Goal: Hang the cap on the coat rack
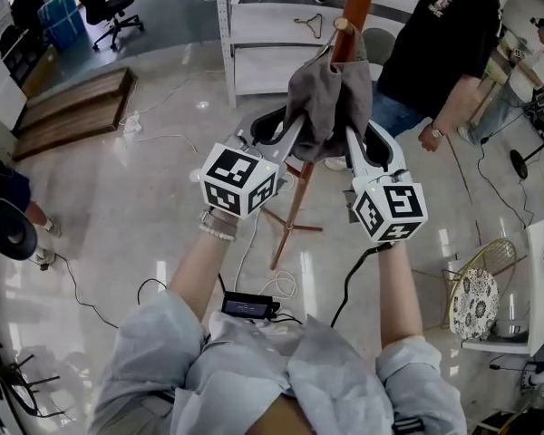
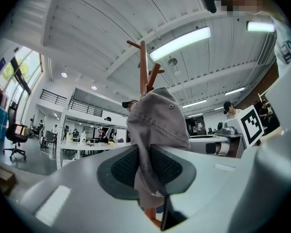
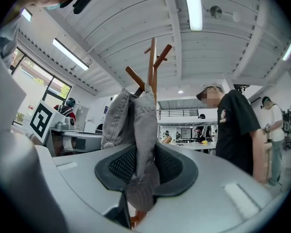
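A grey cap (image 1: 328, 101) hangs crumpled against the wooden coat rack (image 1: 344, 39), close under one of its pegs. My left gripper (image 1: 295, 132) is shut on the cap's left edge, and my right gripper (image 1: 352, 139) is shut on its right edge. In the left gripper view the grey cap (image 2: 156, 125) is pinched between the black pads (image 2: 121, 168), with the coat rack's pegs (image 2: 144, 67) rising behind it. In the right gripper view the cap's fabric (image 3: 140, 130) runs down between the pads (image 3: 172, 166), and the coat rack (image 3: 153, 64) stands just beyond it.
A person in a black shirt (image 1: 435, 48) stands right beside the rack. White shelving (image 1: 272, 34) is behind it. The rack's legs (image 1: 286, 229) spread on the shiny floor among cables (image 1: 154, 288). A patterned chair (image 1: 476, 302) is at the right, an office chair (image 1: 109, 7) far left.
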A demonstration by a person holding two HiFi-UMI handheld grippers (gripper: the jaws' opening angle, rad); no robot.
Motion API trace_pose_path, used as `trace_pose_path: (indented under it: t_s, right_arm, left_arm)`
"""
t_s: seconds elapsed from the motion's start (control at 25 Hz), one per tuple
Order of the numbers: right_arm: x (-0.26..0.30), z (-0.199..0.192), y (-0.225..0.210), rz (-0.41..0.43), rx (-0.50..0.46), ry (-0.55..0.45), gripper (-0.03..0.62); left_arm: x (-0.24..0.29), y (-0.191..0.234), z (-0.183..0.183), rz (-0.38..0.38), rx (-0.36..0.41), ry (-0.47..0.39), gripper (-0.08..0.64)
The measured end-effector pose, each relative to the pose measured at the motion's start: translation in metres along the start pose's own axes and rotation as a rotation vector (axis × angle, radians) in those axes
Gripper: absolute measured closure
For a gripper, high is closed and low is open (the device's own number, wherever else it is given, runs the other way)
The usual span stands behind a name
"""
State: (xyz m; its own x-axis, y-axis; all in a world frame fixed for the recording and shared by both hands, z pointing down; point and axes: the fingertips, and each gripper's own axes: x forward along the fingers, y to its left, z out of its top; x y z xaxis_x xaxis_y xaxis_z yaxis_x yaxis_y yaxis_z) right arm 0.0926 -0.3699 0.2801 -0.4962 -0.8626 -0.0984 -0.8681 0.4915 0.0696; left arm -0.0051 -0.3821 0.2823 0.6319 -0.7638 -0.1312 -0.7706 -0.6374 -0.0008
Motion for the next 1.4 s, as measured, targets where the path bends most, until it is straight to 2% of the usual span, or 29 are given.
trace_pose_path:
  t_s: [0.36,0.84,1.16,1.4]
  right_arm:
    - [-0.002,-0.003,-0.001,-0.004,0.004,0.004,0.488]
    - [-0.008,0.001,-0.006,-0.036,0.042,-0.004,0.426]
    - [-0.023,0.022,-0.002,-0.045,0.0,-0.054,0.426]
    - [-0.046,0.038,0.013,-0.06,-0.106,-0.091,0.437]
  left_arm:
    - [0.0,0.0,-0.004,0.009,-0.007,0.002,0.499]
    - [-0.012,0.003,0.003,0.027,0.0,0.001,0.459]
    - [-0.03,-0.003,0.022,0.022,0.038,-0.028,0.46]
    - [-0.048,-0.021,0.031,0.021,0.056,-0.035,0.462]
